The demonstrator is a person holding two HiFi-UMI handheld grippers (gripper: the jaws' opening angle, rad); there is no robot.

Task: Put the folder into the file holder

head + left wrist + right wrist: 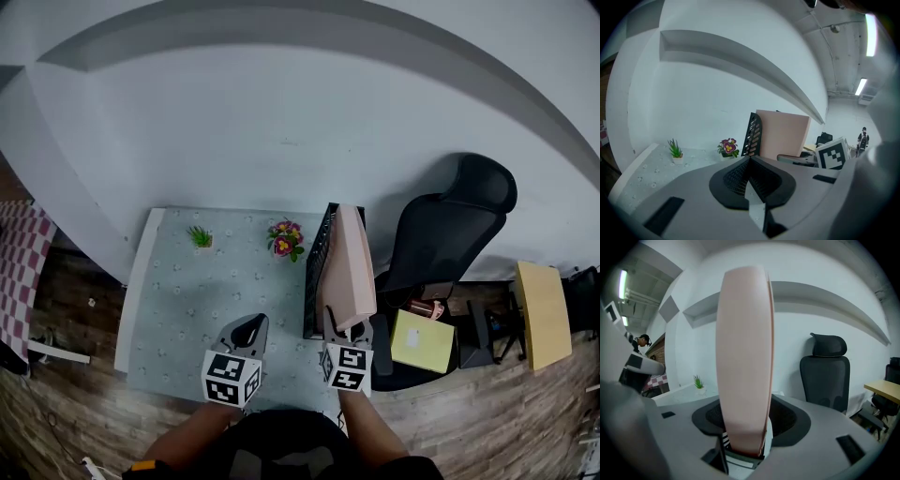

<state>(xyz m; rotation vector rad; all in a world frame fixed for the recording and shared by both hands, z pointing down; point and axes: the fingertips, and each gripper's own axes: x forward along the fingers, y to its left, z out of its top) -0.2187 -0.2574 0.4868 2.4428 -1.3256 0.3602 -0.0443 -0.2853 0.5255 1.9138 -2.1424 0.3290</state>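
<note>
A thick pink folder (pixel 349 267) stands on its edge in the black perforated file holder (pixel 317 272) at the table's right edge, leaning to the right. My right gripper (pixel 349 330) is at the folder's near end. In the right gripper view the folder (pixel 743 362) rises between the wide-spread jaws, and the pads stand off its sides, so the gripper is open. My left gripper (pixel 247 328) hovers over the table's near middle, to the left of the holder. It is shut with nothing in it (pixel 750 161). From there the folder (pixel 785 133) and holder (pixel 752 133) show ahead.
The pale dotted table (pixel 187 309) bears a small green plant (pixel 200 237) and a pot of flowers (pixel 285 238) at its far side. A black office chair (pixel 450 234) stands close to the right of the holder, with a yellow box (pixel 422 342) and a wooden desk (pixel 544 314) beyond.
</note>
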